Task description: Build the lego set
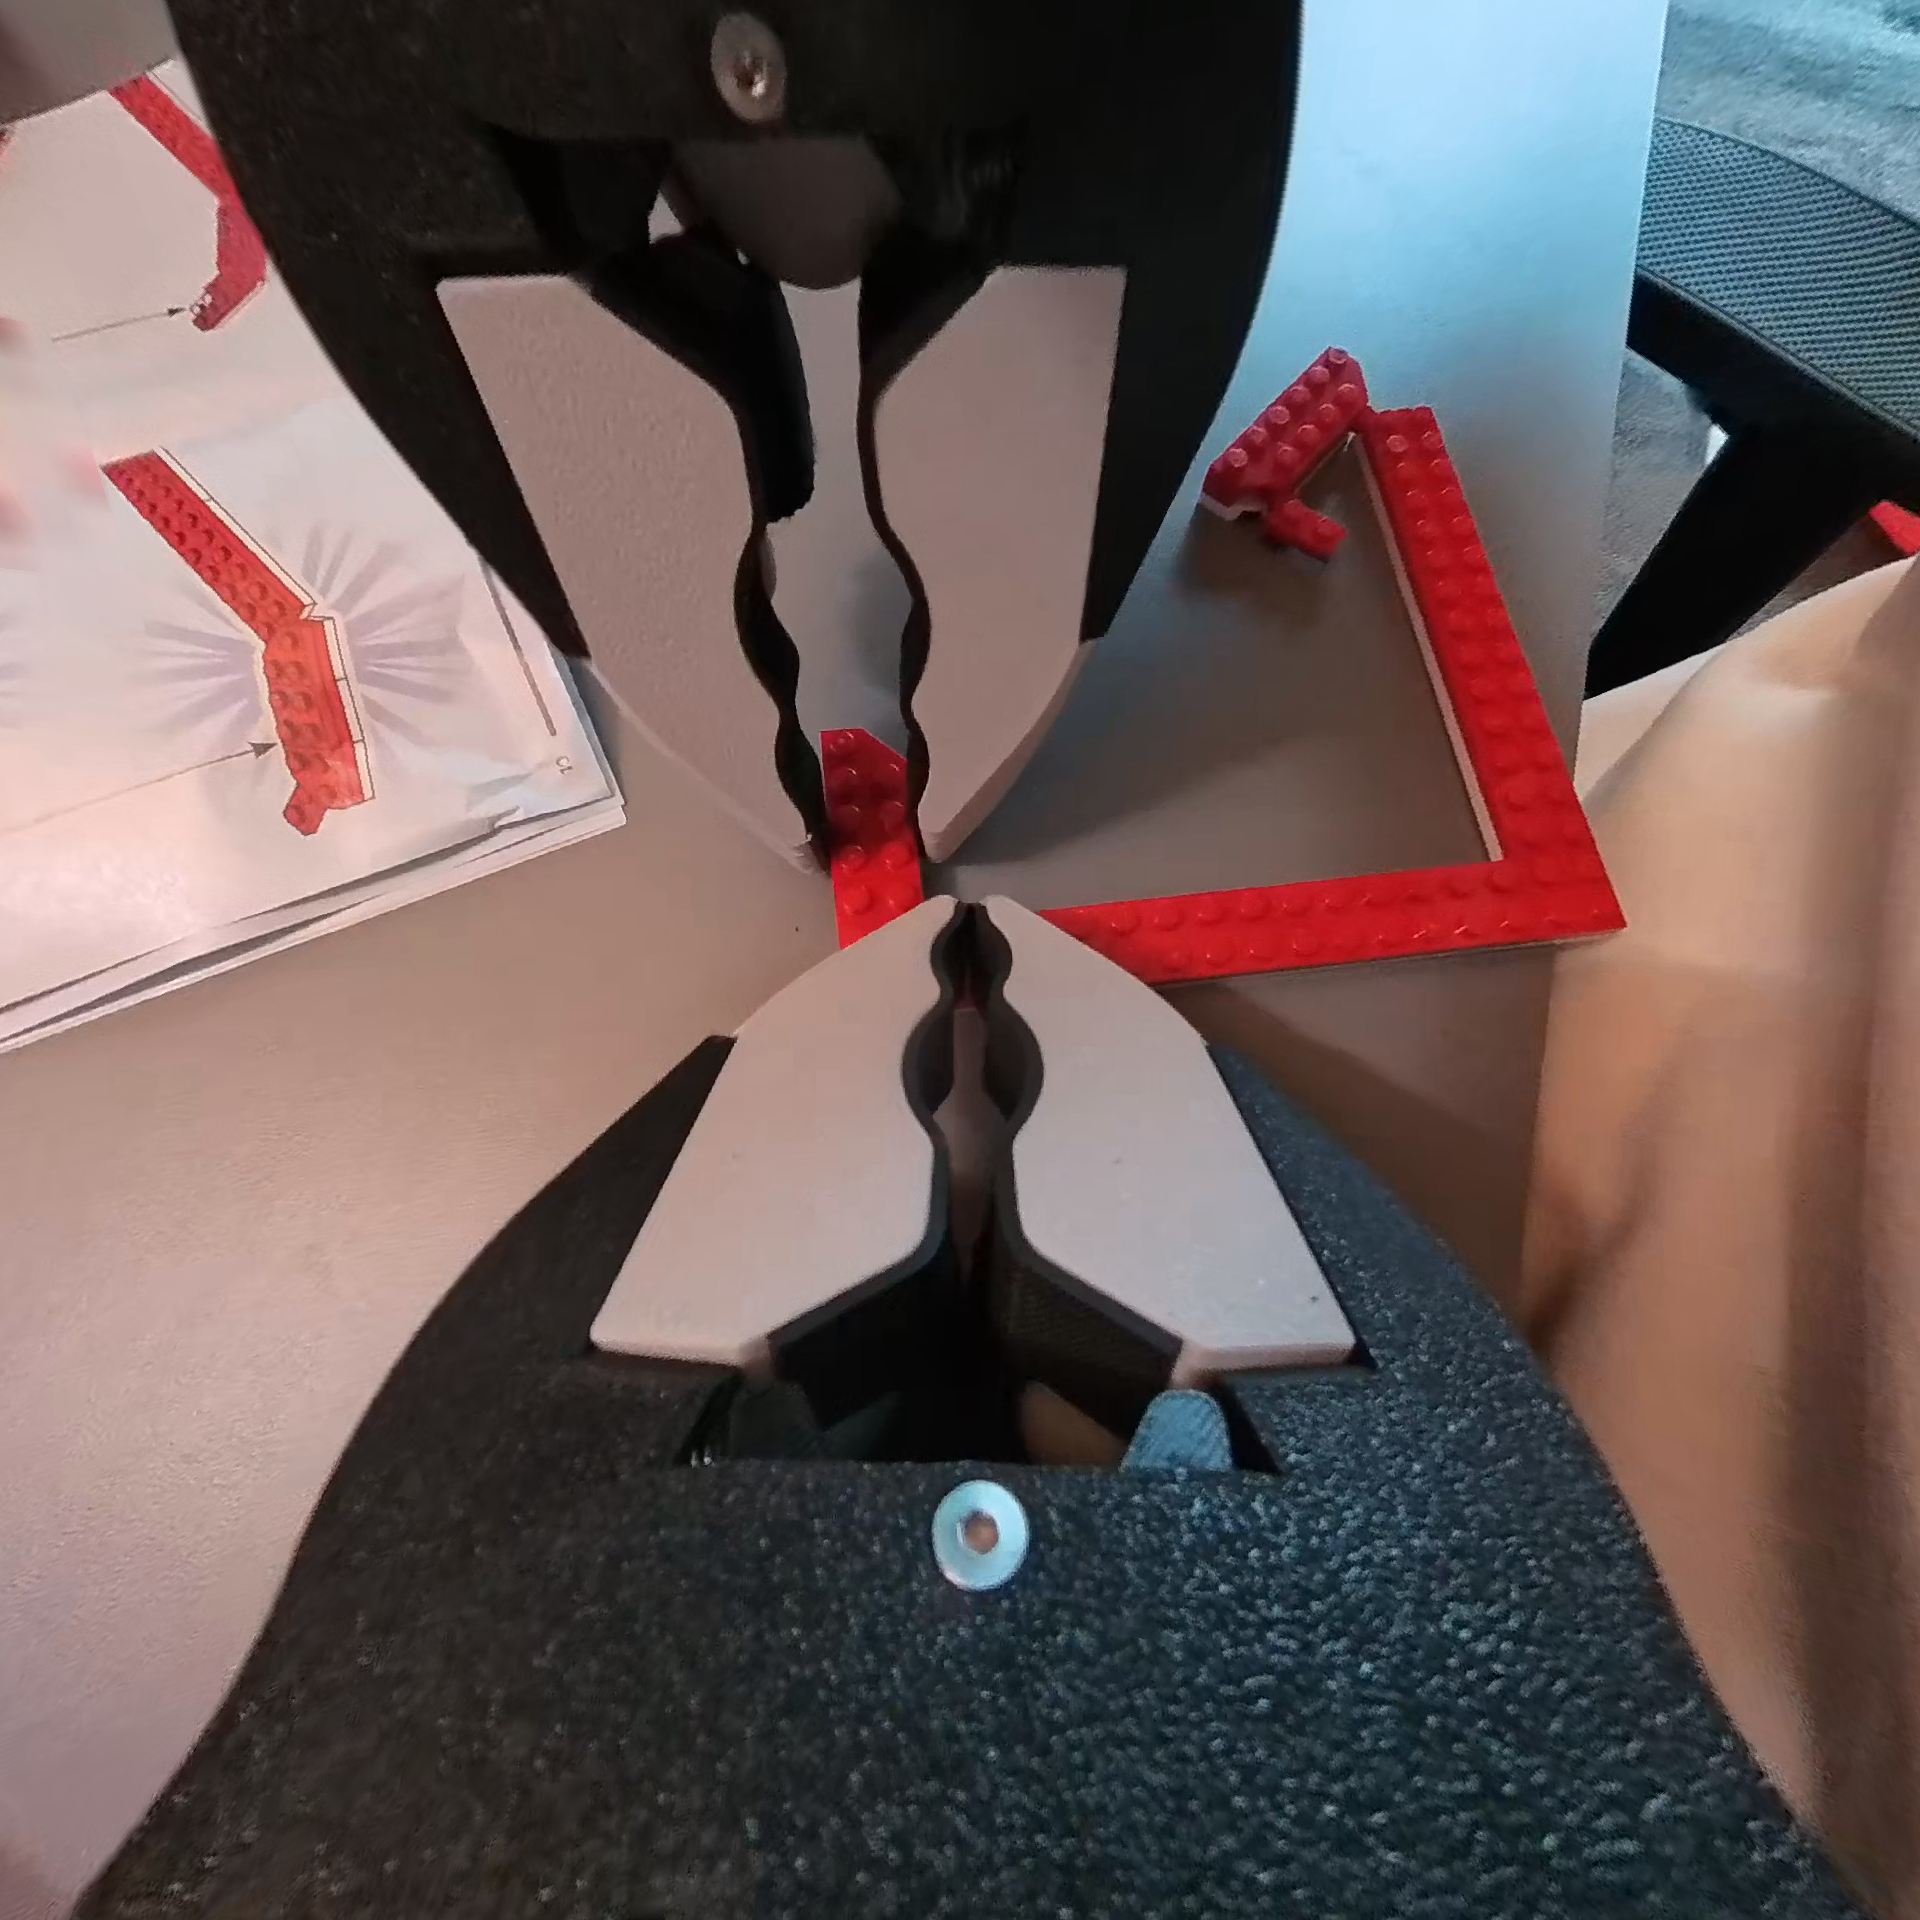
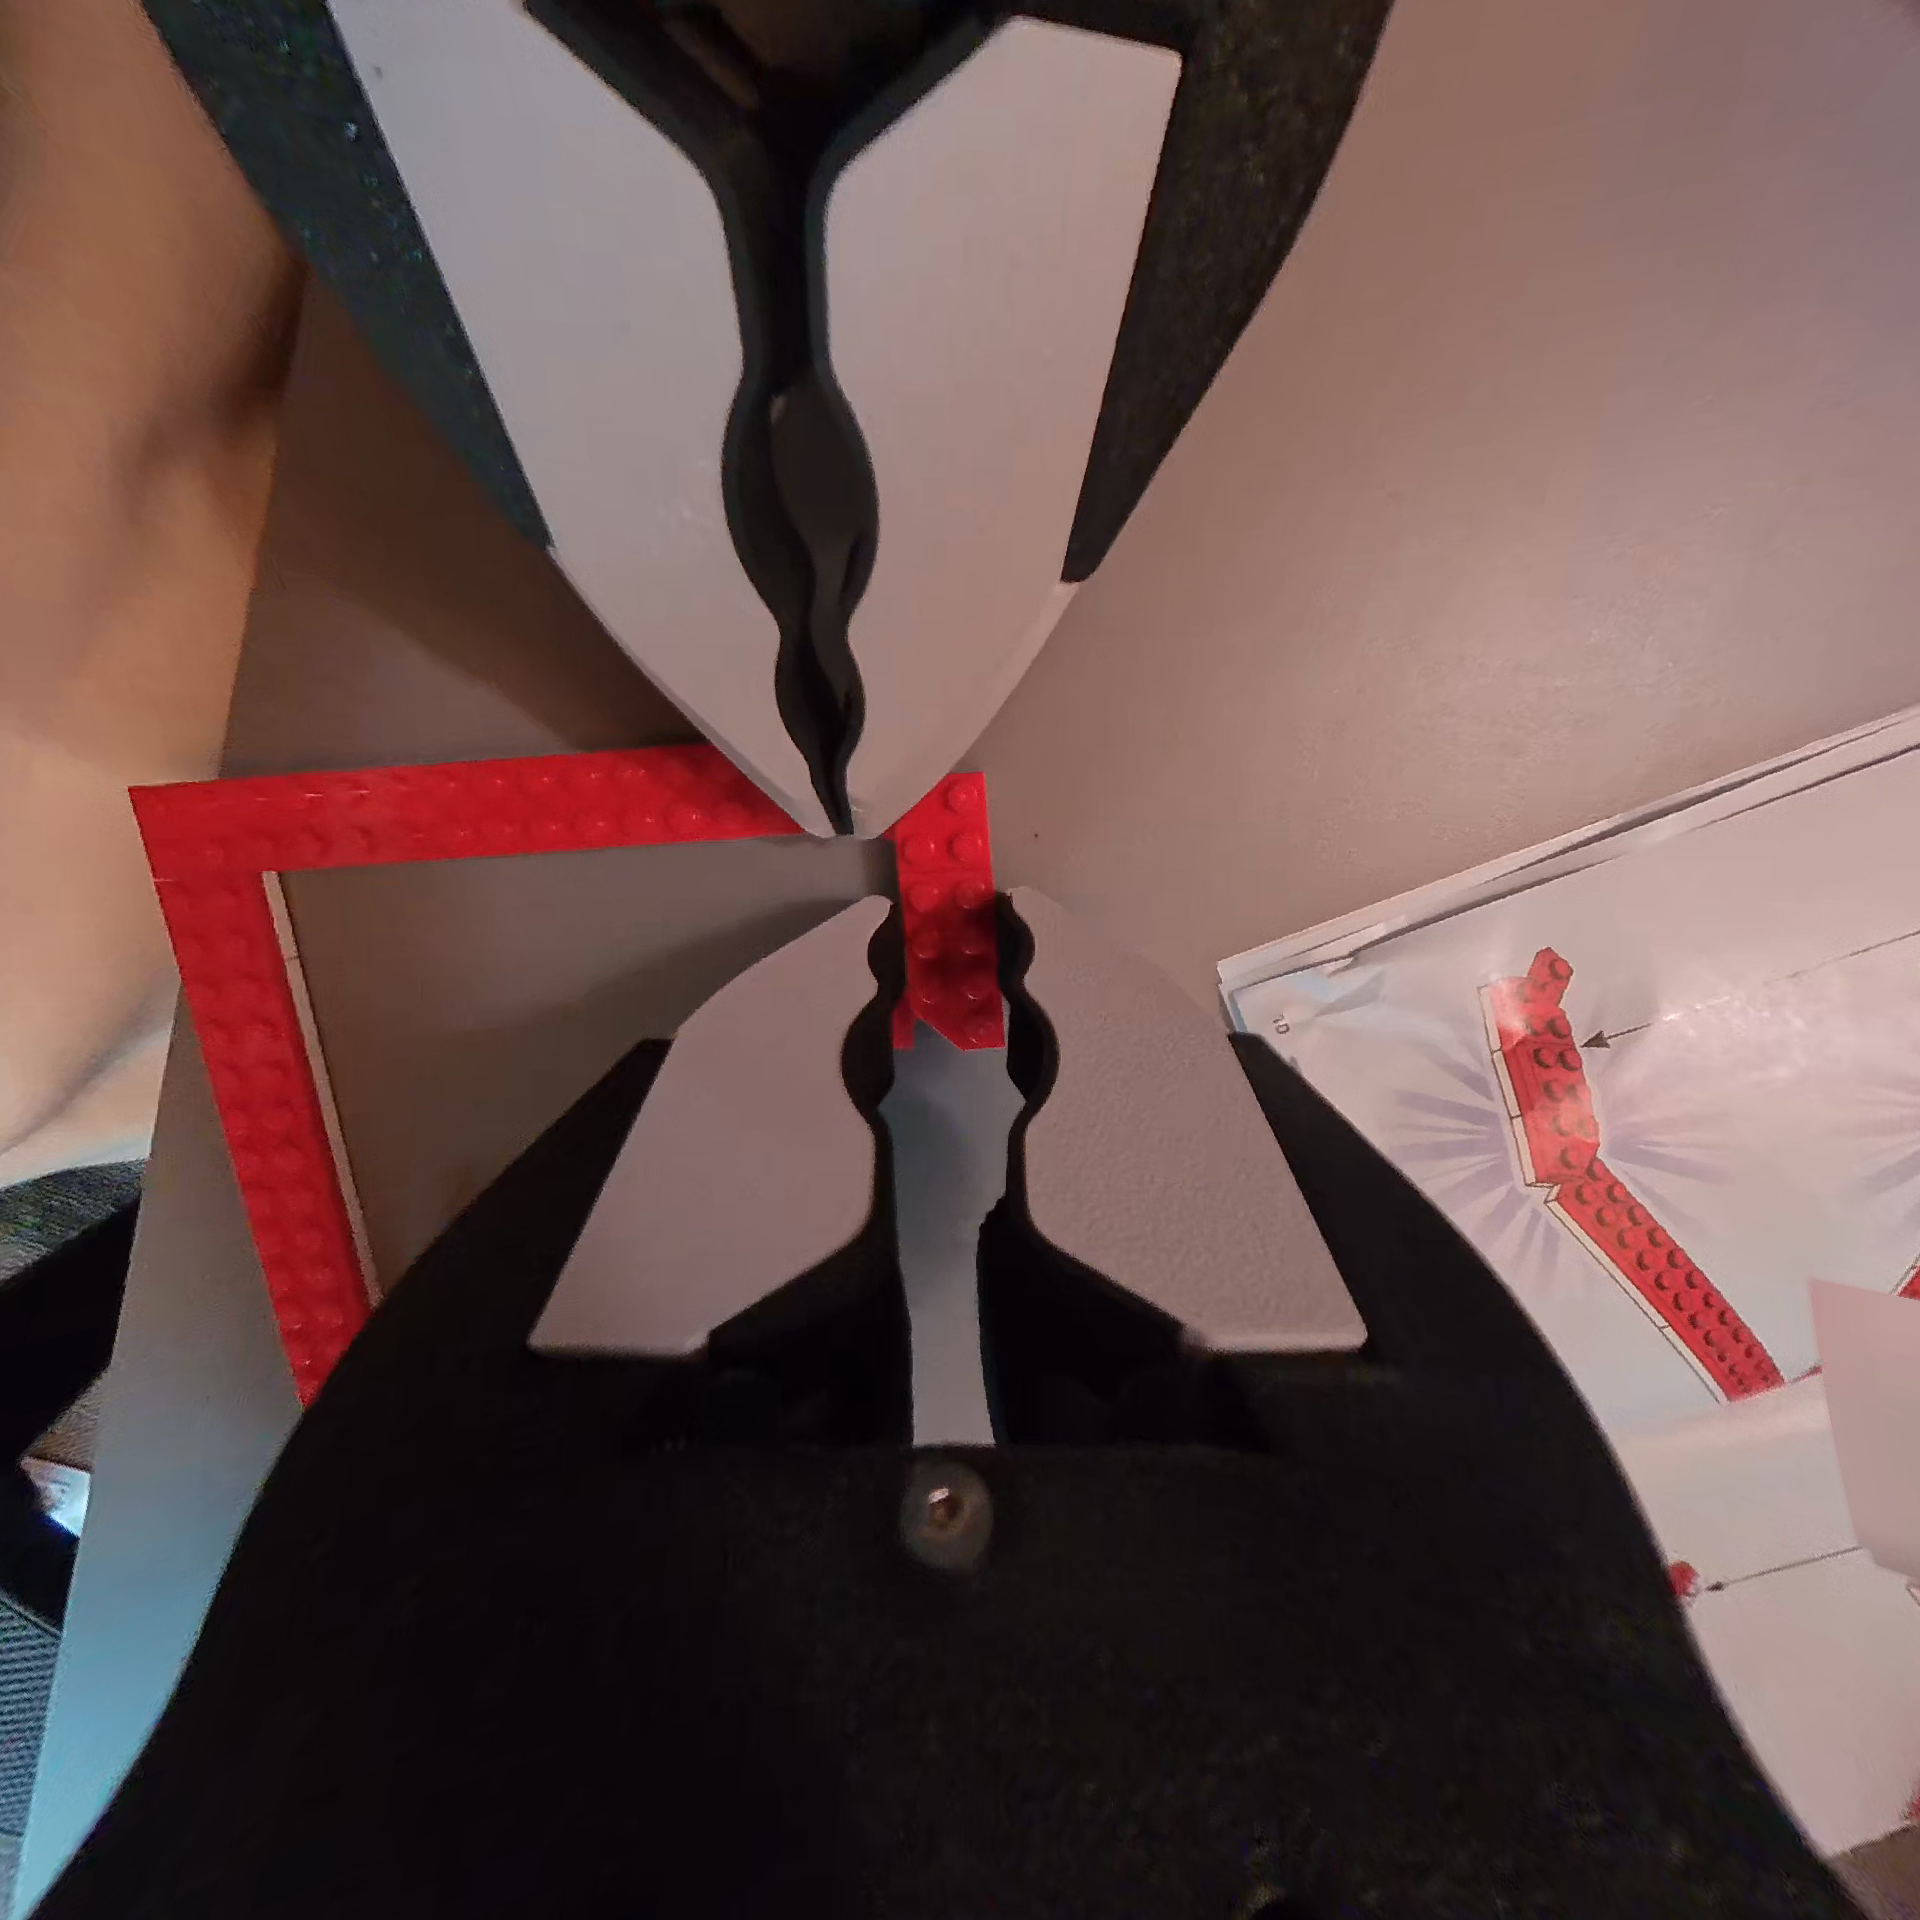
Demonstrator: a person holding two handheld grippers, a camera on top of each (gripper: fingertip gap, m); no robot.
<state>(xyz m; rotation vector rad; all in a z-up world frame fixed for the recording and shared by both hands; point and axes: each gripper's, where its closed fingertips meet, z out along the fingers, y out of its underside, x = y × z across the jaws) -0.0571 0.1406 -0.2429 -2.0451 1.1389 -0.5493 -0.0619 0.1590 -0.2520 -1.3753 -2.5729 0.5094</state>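
A red studded frame (image 1: 1351,920) lies on the table as a long L of plates, and it also shows in the right wrist view (image 2: 468,810). A short red plate (image 1: 868,790) runs off its end at a right angle. My left gripper (image 1: 966,909) is shut, and its tips pinch the frame near that joint; it comes in from the top of the right wrist view (image 2: 842,826). My right gripper (image 2: 951,899) is closed across the short red plate (image 2: 951,966), one finger on each long side. It enters the left wrist view from above (image 1: 873,847).
A smaller red brick assembly (image 1: 1294,436) lies at the frame's far end. An open instruction booklet (image 1: 260,727) lies beside the work area, also in the right wrist view (image 2: 1558,1143). A person's bare arm (image 1: 1745,1039) and a black chair (image 1: 1787,312) are past the table edge. The grippers are tip to tip, or close to it.
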